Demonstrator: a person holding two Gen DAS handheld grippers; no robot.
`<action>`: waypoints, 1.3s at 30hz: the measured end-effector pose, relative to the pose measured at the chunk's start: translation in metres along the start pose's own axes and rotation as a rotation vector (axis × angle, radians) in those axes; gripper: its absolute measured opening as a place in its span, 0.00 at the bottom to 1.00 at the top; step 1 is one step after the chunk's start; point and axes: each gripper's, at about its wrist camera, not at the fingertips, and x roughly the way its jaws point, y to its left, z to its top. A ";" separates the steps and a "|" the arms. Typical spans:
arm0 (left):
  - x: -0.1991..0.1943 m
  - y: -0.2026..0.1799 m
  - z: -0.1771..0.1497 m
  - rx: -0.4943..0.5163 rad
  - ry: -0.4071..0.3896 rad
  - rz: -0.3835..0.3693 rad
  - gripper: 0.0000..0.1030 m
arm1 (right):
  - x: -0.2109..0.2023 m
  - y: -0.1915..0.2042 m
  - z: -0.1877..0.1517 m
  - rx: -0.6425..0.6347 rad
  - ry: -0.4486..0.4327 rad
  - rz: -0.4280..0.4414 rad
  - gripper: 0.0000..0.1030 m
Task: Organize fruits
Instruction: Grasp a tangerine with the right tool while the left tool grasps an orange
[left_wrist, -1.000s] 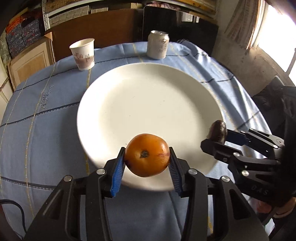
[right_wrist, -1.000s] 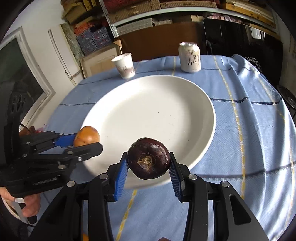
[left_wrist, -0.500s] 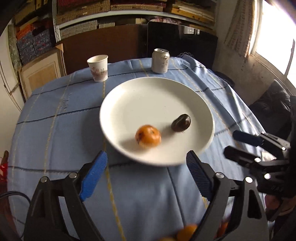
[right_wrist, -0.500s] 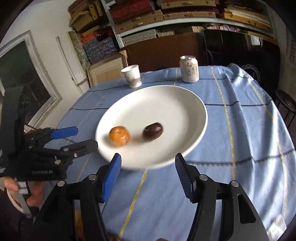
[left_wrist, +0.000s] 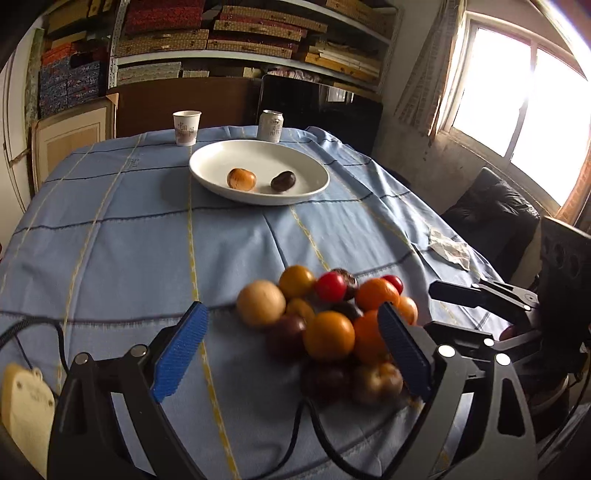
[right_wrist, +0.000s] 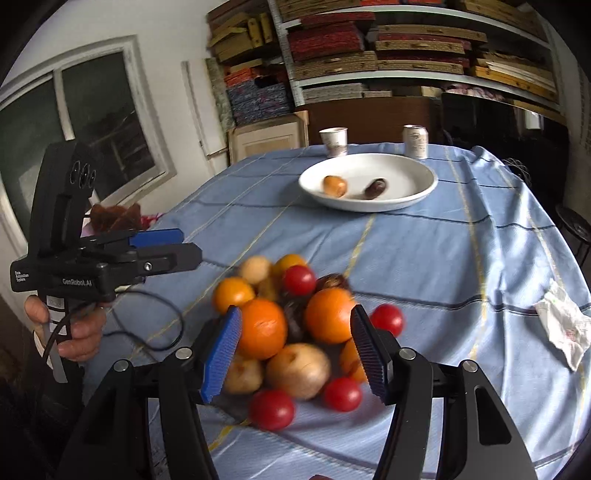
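two spread tools, ribbed blue pads, over glossy round fruits; smooth white plate

my right gripper hangs spread wide above the fruit pile; two fruits lie on the far white plate.

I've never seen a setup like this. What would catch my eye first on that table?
Probably the bright pile of fruit heaped on the near part of the blue tablecloth, oranges, red and dark ones together, with both open grippers hovering just before it, the right gripper and the left gripper. Farther back sits a big white plate holding only an orange fruit and a dark fruit, side by side.
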 end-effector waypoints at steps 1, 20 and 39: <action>-0.002 -0.001 -0.006 0.007 -0.012 0.012 0.88 | 0.001 0.005 -0.002 -0.017 0.004 0.002 0.60; 0.003 0.012 -0.028 -0.001 -0.044 0.037 0.90 | 0.033 0.030 0.000 -0.077 0.082 -0.051 0.53; 0.006 0.009 -0.029 0.012 -0.034 0.019 0.91 | 0.019 0.013 -0.005 0.025 0.015 -0.023 0.40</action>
